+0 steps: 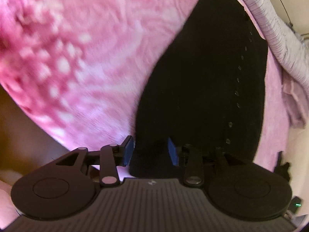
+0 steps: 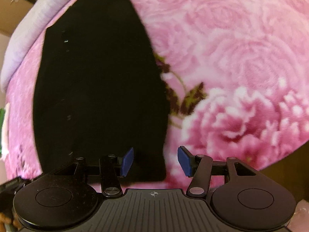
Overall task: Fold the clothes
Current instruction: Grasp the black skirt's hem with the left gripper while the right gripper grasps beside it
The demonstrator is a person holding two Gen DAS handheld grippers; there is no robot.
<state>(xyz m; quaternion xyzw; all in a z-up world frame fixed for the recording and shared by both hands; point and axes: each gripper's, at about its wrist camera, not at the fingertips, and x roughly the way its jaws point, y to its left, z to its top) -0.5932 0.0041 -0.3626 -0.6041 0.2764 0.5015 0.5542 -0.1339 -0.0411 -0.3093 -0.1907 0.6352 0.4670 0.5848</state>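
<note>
Garment (image 1: 202, 81), black, is lying mid-frame on a pink blanket (image 1: 92, 58); left hand-held gripper (image 1: 150, 150) and right hand-held gripper (image 2: 155, 161) are gaping apart at its near edge.

You see a plain black garment (image 1: 202, 89) (image 2: 96, 89) on a pink blanket (image 1: 92, 61) (image 2: 231, 58) printed with roses and dark green leaves; a pale lilac striped cloth (image 1: 270, 29) borders it. Gripper pads (image 2: 127, 161) are blue.

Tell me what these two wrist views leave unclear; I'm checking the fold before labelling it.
- Black garment: near hem, left wrist view, hidden behind the left gripper.
- Same garment's far end, right wrist view, cut off by the top edge.
- Pink floral blanket: pattern motion-blurred, left wrist view.
- Garment buttons: too small to count.
</note>
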